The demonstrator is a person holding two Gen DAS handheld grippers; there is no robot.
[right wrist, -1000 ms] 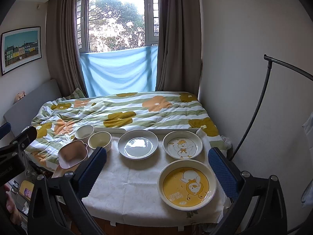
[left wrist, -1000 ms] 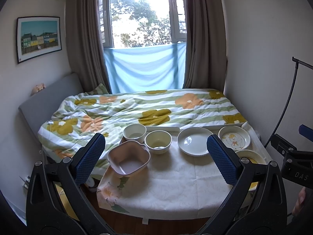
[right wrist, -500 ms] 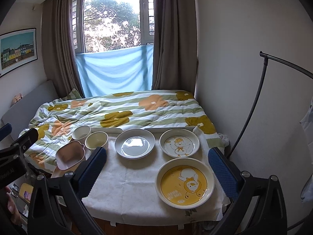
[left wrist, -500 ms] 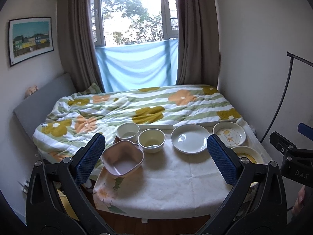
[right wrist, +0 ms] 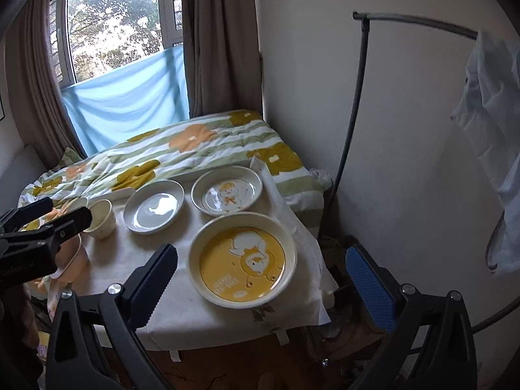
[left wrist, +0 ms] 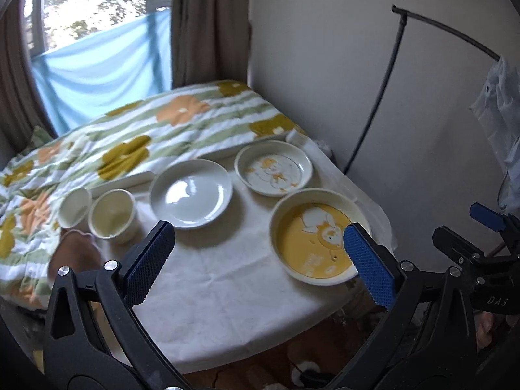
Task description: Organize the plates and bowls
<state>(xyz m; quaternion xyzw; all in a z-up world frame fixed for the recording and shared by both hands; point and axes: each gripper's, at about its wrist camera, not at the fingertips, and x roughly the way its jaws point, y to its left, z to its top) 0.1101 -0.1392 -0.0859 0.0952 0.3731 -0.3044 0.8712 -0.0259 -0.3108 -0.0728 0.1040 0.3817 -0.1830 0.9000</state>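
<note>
Both empty: left gripper (left wrist: 260, 260) and right gripper (right wrist: 261, 279) spread wide. Best to start with yellow duck plate (right wrist: 242, 260) at worktop (right wrist: 182, 295) near right corner, pinching rim squarely, lifting level.

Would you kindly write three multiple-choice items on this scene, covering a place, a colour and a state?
1. Where does the yellow plate sit?
A. at the table's near right
B. on the bed
C. on the floor

2. What colour is the plain plate?
A. red
B. white
C. black

3. How is the right tool?
A. shut on a bowl
B. shut on a plate
C. open, holding nothing

Answers:
1. A, since it lies on the tablecloth nearest the camera, right of the other dishes.
2. B, since it is glossy white with no print.
3. C, since its jaws stand wide apart with nothing between them.
</note>
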